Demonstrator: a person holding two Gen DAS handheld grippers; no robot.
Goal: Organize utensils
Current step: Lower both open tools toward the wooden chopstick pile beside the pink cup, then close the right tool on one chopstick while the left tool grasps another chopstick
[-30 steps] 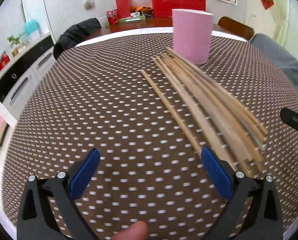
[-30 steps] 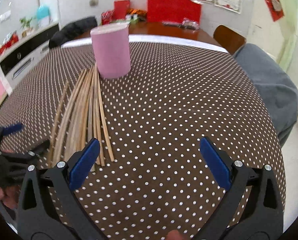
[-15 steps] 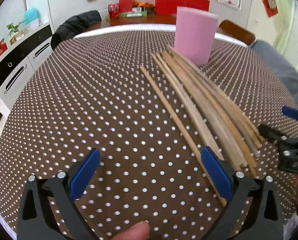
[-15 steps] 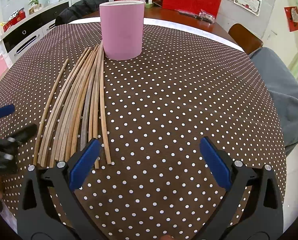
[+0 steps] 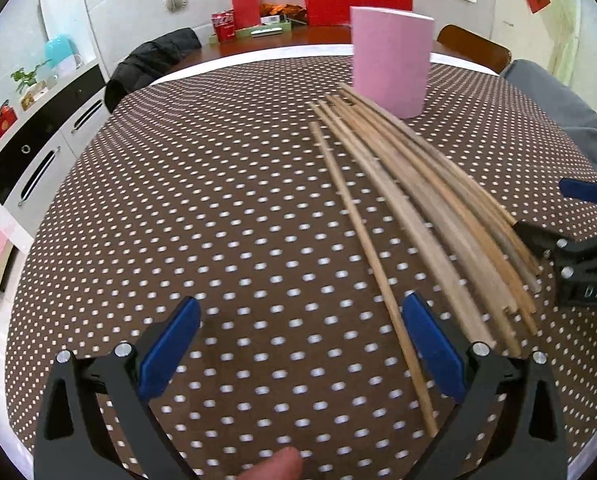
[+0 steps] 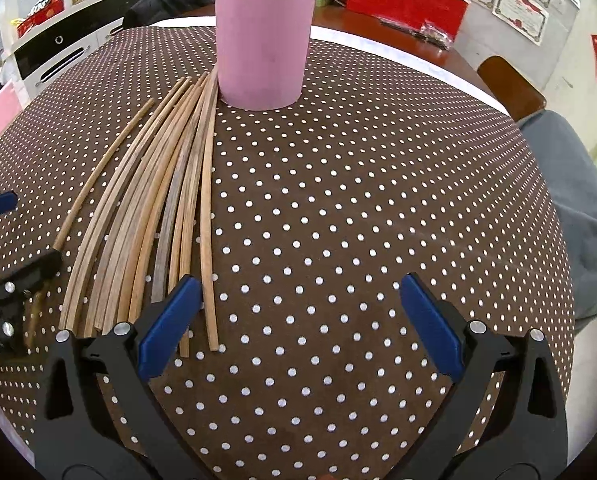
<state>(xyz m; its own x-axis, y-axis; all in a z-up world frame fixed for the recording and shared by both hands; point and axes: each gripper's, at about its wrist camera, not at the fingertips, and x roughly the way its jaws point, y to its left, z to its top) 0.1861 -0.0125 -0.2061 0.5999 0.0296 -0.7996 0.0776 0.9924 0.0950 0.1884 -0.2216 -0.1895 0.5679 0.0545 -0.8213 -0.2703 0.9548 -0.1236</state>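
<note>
Item one — my left claw (image 5: pixel 300 344): black frame, blue pads, jaws spread wide, nothing between them. I hold it low over the brown cloth with white polka dots (image 5: pixel 202 200) that covers the round table. A fingertip (image 5: pixel 274 468) shows at the bottom edge of its view.

Item two — my right claw (image 6: pixel 298 320): same build, jaws likewise released and empty. In the left wrist view it enters from the right edge (image 5: pixel 578 248), with one finger just beside the near ends of the outermost sticks; I cannot tell whether it touches them.

Item three — the bundle of long, thin, pale wooden chopsticks (image 5: pixel 418 200): lying flat on the cloth, fanned, ahead and to the right of my left claw. One single wooden chopstick (image 5: pixel 362 236) lies slightly apart on the bundle's left, its near end passing just inside my left claw's right pad. From the right wrist the bundle (image 6: pixel 158 200) sits ahead-left, its near ends beside that claw's left pad.

Item four — the tall pink cylindrical holder (image 6: pixel 264 40): upright, straight ahead of my right claw beyond the sticks' far ends, which reach its base. Ahead-right of my left claw (image 5: pixel 390 60).
</note>
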